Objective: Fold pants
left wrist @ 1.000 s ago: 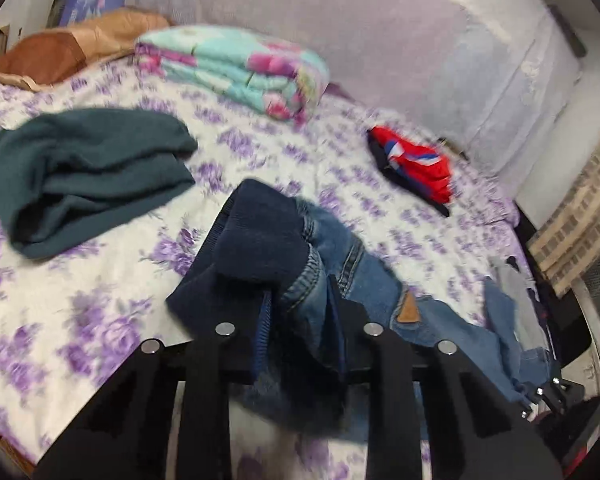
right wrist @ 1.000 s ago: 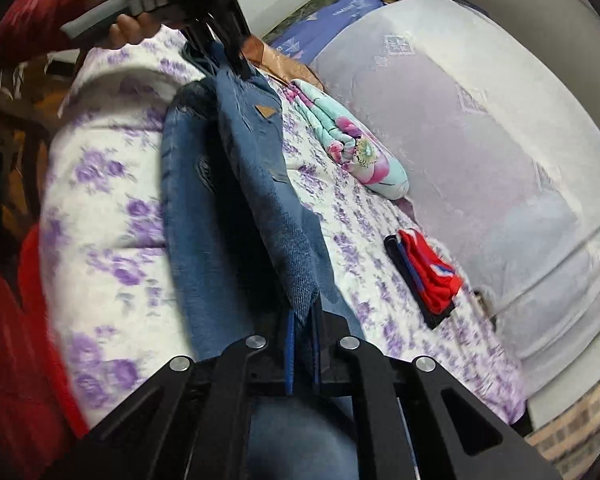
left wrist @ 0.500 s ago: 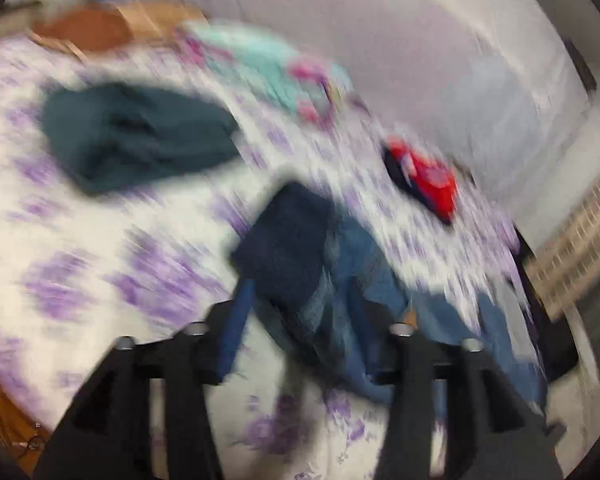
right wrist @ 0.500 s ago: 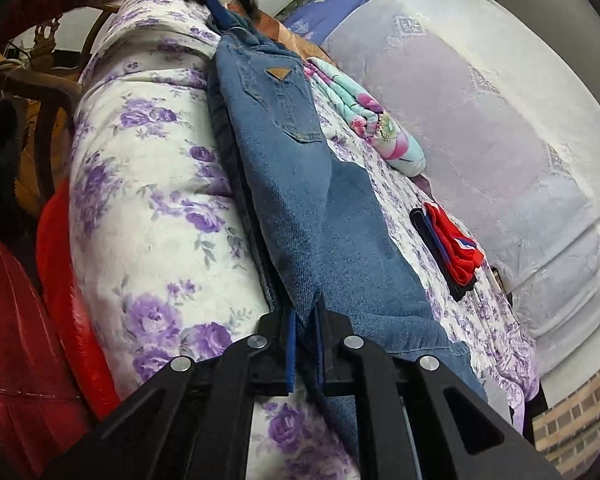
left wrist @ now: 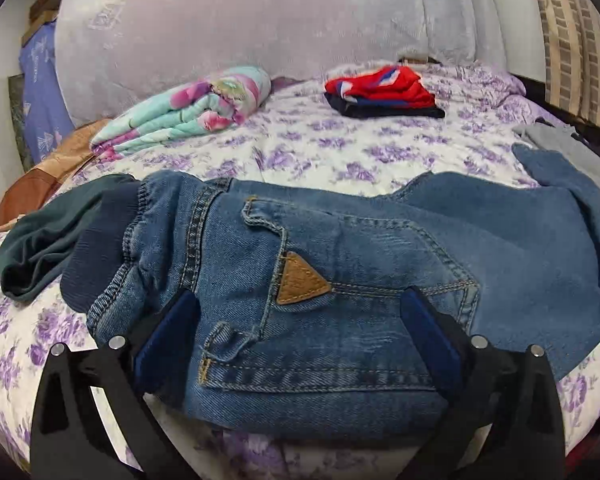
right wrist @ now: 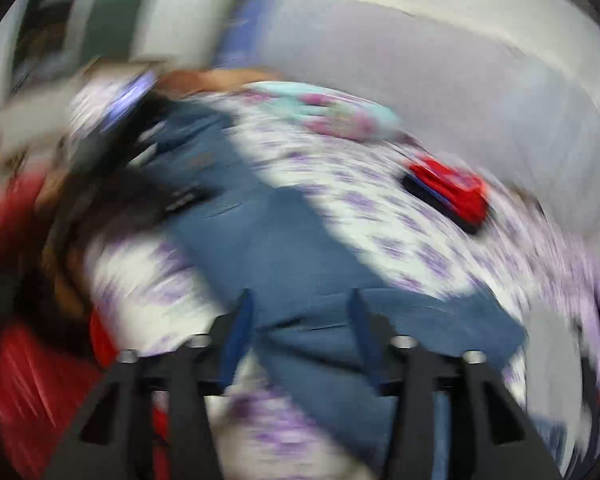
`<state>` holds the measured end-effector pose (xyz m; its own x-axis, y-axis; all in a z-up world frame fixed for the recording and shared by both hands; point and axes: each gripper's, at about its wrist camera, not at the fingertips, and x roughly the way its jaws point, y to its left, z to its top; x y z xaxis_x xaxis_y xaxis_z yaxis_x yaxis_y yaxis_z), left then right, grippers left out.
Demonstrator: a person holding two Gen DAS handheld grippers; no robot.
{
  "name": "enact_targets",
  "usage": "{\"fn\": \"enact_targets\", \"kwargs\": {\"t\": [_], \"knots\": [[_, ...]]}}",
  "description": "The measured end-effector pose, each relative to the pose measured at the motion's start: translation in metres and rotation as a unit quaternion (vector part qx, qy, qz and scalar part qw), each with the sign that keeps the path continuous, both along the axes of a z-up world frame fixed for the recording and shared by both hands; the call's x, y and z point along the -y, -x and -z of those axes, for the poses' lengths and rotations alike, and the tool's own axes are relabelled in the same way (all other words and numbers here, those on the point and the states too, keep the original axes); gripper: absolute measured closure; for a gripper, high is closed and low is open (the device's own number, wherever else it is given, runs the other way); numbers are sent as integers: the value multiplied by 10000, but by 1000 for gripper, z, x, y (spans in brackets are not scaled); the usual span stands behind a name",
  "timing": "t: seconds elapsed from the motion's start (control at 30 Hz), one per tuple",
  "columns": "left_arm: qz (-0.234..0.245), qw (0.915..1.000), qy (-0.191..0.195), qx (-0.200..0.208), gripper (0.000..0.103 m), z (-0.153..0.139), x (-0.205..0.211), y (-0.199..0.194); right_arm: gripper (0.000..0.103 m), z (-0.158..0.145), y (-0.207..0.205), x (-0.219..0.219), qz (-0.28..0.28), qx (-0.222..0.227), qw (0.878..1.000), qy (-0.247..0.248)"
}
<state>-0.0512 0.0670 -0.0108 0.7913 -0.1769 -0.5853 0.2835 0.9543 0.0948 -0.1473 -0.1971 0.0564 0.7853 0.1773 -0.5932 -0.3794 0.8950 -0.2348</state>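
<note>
The blue jeans (left wrist: pixel 340 272) lie flat across the bed, waistband to the left, back pocket with a tan triangular patch facing up. My left gripper (left wrist: pixel 300 312) is open, its jaws wide apart over the pocket area, holding nothing. In the blurred right wrist view the jeans (right wrist: pixel 284 248) stretch away toward the upper left. My right gripper (right wrist: pixel 300 320) is open over the leg end, its blue pads apart.
A dark green garment (left wrist: pixel 48 240) lies beside the waistband. A folded floral blanket (left wrist: pixel 188 108) and a red and navy folded pile (left wrist: pixel 384 88) sit farther back on the purple-flowered bedsheet (left wrist: pixel 340 148). A grey garment (left wrist: pixel 556 140) lies at the right.
Both grippers have let go of the jeans and opened. The jeans, held up and bunched before, now lie spread flat on the bed. The right camera is moving fast.
</note>
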Motion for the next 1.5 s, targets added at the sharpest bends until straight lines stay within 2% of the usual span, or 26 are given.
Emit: {"fn": "enact_targets", "kwargs": {"t": [0.07, 0.13, 0.23, 0.27, 0.37, 0.43, 0.47, 0.5, 0.53, 0.57, 0.6, 0.73, 0.83, 0.87, 0.9, 0.97, 1.0, 1.03, 1.1, 1.17, 1.27, 1.37, 1.4, 1.43, 1.47, 1.5], "knots": [[65, 9995, 299, -97, 4, -1, -8, -4, 32, -19, -40, 41, 1101, -385, 9914, -589], [54, 9996, 258, -62, 4, 0, -7, -6, 32, -22, -80, 68, 2010, -806, 9725, -852], [20, 9998, 193, -31, 4, 0, -6, -7, 27, -12, -133, 86, 2635, -1286, 9496, -1111], [27, 9998, 195, -27, 4, 0, -5, -6, 25, -3, -157, 90, 2954, -1556, 9363, -1092], [35, 9998, 194, -16, 4, 0, -4, -5, 25, 24, -200, 87, 3587, -1954, 9106, -620], [76, 9998, 210, -7, 4, 0, -4, -5, 25, 45, -212, 85, 3634, -2218, 9044, -289], [102, 9997, 221, -1, 4, 0, -6, -4, 25, 52, -213, 87, 3625, -2343, 9016, -285], [126, 9996, 233, 5, 4, 0, -6, -3, 33, 53, -209, 92, 3546, -2329, 9042, -493], [149, 9996, 248, 12, 4, 0, -8, -3, 45, 51, -204, 95, 3494, -2267, 9076, -537], [172, 9995, 263, 25, 4, 0, -8, -3, 79, 47, -197, 97, 3401, -2241, 9116, -565], [183, 9995, 274, 33, 4, 0, -9, -3, 95, 41, -187, 106, 3302, -2258, 9125, -855], [192, 9994, 296, 43, 4, 0, -10, -2, 96, 8, -135, 132, 3156, -1686, 9172, -1751], [210, 9993, 321, 38, 4, 0, -10, -2, 96, -23, -63, 153, 3004, -996, 9071, -2776], [200, 9993, 321, 43, 4, 0, -11, -1, 96, -32, -22, 163, 2993, -644, 8979, -3164], [200, 9993, 319, 42, 4, 0, -11, -1, 96, -34, 1, 170, 3022, -483, 8912, -3349], [204, 9992, 327, 45, 4, 0, -11, -1, 97, -25, 56, 185, 3139, -284, 8738, -3702], [202, 9993, 326, 43, 4, 0, -11, -2, 96, -10, 82, 194, 3302, -330, 8653, -3758], [202, 9993, 310, 40, 4, 0, -11, -1, 94, 2, 95, 198, 3412, -443, 8611, -3743], [192, 9994, 287, 24, 4, 0, -10, -2, 91, 26, 116, 209, 3811, -655, 8364, -3884], [181, 9995, 271, 10, 4, -1, -10, -2, 88, 30, 126, 215, 3597, -543, 8240, -4343], [164, 9995, 272, -2, 4, -1, -10, -3, 63, 22, 123, 216, 3433, -346, 8276, -4427], [164, 9995, 270, -5, 4, -1, -11, -4, 63, 17, 118, 212, 3420, -256, 8353, -4298], [177, 9995, 267, -5, 4, -1, -11, -4, 63, 16, 114, 211, 3497, -205, 8415, -4113], [181, 9995, 269, -5, 4, -1, -11, -4, 63, 17, 108, 212, 3629, -265, 8539, -3721], [181, 9995, 271, -4, 4, -1, -11, -4, 65, 19, 103, 212, 3690, -358, 8610, -3482], [179, 9995, 267, 2, 4, -1, -11, -4, 73, 30, 93, 215, 3639, -610, 8734, -3178]]}}
